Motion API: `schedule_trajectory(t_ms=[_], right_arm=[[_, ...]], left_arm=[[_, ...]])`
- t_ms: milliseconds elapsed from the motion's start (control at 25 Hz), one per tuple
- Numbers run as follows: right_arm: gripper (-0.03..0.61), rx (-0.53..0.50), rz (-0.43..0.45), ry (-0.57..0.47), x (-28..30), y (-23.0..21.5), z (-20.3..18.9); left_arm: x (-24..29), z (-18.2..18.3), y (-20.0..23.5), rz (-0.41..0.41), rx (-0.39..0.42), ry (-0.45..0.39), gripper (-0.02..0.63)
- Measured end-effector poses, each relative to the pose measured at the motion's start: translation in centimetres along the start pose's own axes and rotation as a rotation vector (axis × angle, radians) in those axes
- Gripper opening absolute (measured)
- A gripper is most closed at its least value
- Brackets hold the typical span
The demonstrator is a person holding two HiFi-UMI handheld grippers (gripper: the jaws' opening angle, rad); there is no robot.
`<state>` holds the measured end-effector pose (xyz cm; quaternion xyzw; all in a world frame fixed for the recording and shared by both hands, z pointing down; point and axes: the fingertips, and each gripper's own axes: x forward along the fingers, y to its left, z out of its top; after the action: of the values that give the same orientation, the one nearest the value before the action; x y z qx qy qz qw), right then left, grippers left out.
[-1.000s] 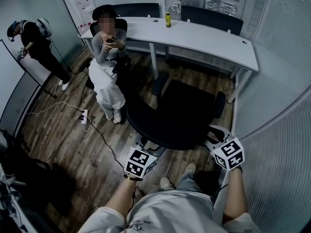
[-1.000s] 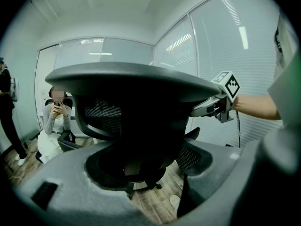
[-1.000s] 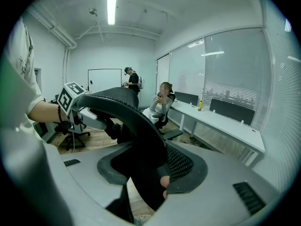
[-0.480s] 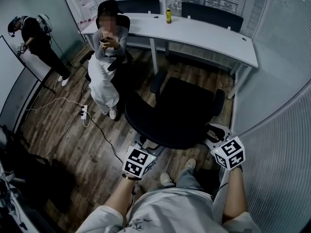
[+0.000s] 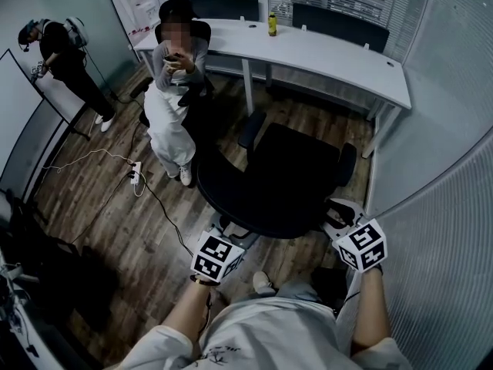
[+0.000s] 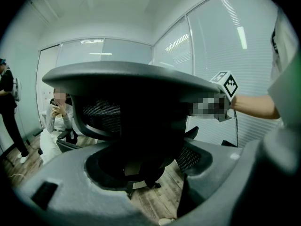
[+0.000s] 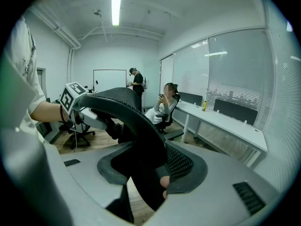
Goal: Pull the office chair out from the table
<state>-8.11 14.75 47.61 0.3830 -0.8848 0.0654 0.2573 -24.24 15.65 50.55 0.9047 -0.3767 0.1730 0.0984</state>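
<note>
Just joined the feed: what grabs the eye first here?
A black office chair fills the middle of the floor, its backrest top clamped by the left tongs and right tongs. Behind it a seated person is beside the long white table; a standing person is far left.

Your office chair (image 5: 285,179) has a back of black mesh cloth that looks rough and full of tiny holes, and the mesh sits in a smooth, dull plastic frame. Your left gripper (image 5: 229,233) and your right gripper (image 5: 339,216) look like grey plastic, matt and a little grainy, not shiny at all. The floor (image 5: 100,199) is brown wood planks with a soft shine, the table (image 5: 339,56) has a white top that looks smooth and a bit glossy, and the glass wall (image 5: 439,230) beside you is shiny with thin stripes.
</note>
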Motion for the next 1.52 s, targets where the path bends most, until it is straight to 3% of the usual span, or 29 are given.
schedule_trajectory(t_ms=[520,960,1280,1520], right_arm=[[0.167,-0.020,0.025,-0.030,-1.4,2.2,-0.6],[0.167,-0.027,-0.009,-0.069,-1.8,2.6,-0.4],[0.167,0.027,-0.127,-0.131,-2.2,1.9,-0.2],[0.167,0.053,-0.154,-0.143,-3.8,2.8,-0.8]], left_arm=[[-2.6,-1.2,-2.0,0.039,-0.017,0.002,0.320],[-3.2,-1.4,-2.6,0.047,-0.022,-0.001,0.322],[-3.5,-1.3,-2.2,0.138,-0.031,-0.037,0.324],[-5.7,-1.5,-2.5,0.185,-0.046,-0.063,0.330]])
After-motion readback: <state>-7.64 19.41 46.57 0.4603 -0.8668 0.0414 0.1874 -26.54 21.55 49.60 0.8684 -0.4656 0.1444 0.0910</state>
